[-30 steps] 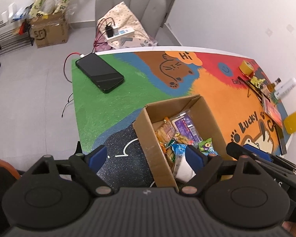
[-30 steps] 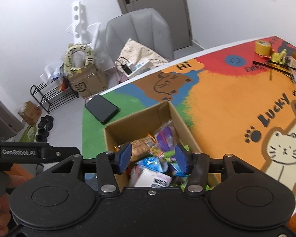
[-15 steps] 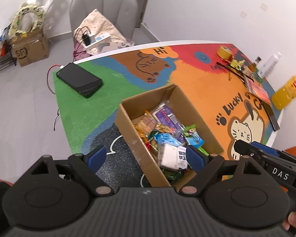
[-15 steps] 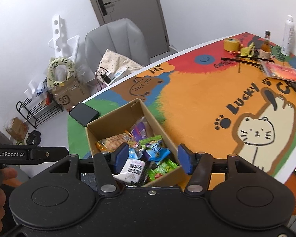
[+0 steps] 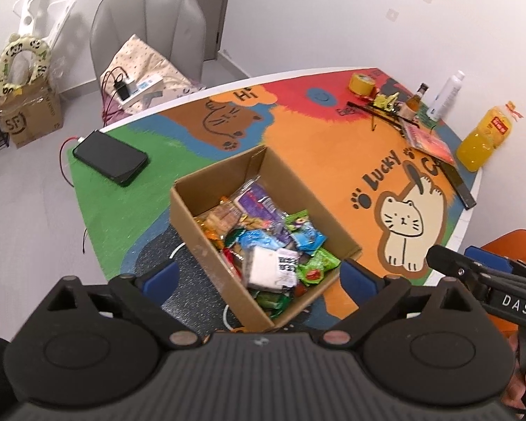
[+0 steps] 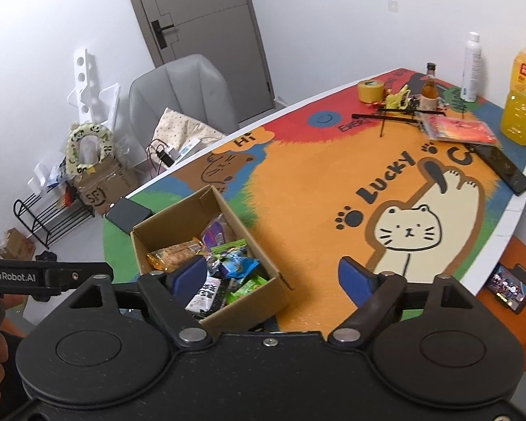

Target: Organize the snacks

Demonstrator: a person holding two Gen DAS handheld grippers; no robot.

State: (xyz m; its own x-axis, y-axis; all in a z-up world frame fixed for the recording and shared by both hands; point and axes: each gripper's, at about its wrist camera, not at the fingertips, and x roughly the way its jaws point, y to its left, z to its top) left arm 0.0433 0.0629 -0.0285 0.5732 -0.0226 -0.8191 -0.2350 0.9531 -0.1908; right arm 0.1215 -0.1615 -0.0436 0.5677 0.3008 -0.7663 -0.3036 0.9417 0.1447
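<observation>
Colourful cat-print table mat [image 6: 315, 189] carries an open cardboard box [image 5: 207, 245] of snack packets [image 5: 263, 242] near my edge. My left gripper [image 5: 261, 277] and right gripper [image 6: 273, 273] hang above it, jaws opening wide, nothing held between them. Black phone [image 5: 110, 158] lies beyond the box.

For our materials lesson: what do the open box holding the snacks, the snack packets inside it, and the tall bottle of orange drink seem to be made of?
Box: corrugated cardboard, it seems; matte brown walls, raw cut edges.
Snack packets: probably thin plastic film; glossy, crinkled, printed, some clear.
Orange drink bottle: likely clear plastic; the liquid shows through, and a printed label wraps it.
</observation>
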